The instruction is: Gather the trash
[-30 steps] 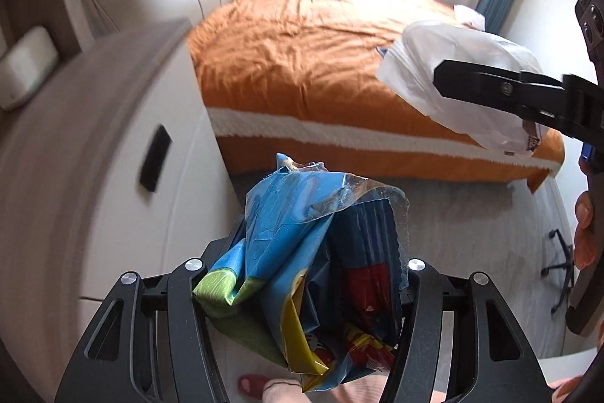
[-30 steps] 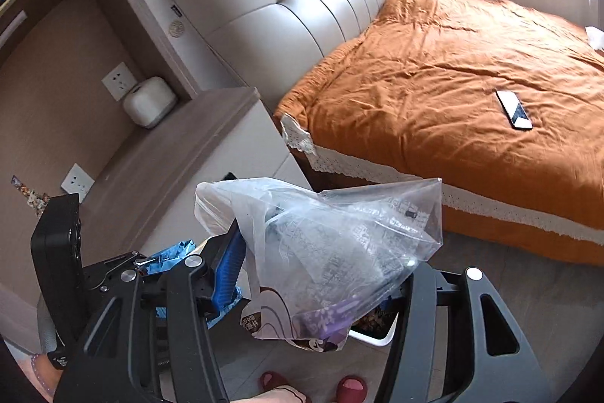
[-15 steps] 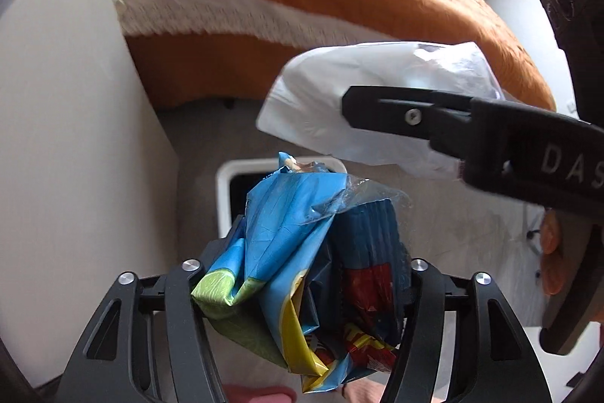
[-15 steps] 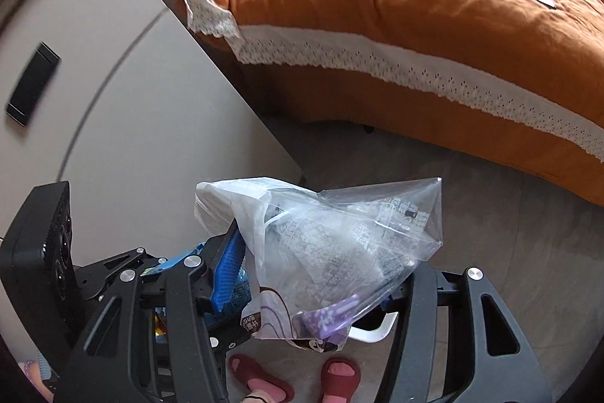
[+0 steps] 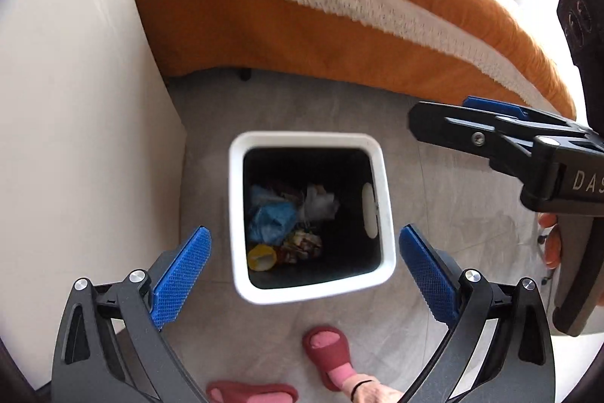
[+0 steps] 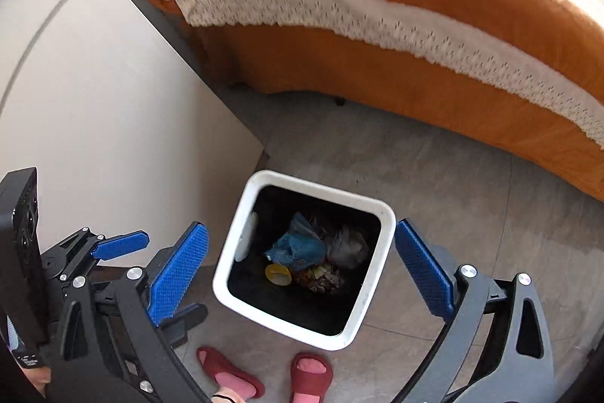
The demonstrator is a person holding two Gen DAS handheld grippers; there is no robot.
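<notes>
From the left wrist view, the left claw [image 5: 304, 257] tilts steeply down over the white trash bin [image 5: 381, 176]. Its jaws have just been opening and stand wide apart with nothing between them. The bin stands upright on the floor [image 5: 445, 199], mouth up, with the blue wrapper [image 5: 270, 220] inside.

From the right wrist view, the right claw [image 6: 302, 261] likewise points down, just opened and empty; the clear bag [image 6: 347, 248] lies in the bin beside the wrapper.

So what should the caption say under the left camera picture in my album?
Open left gripper above a white bin holding wrappers, beside an orange bed.
</notes>
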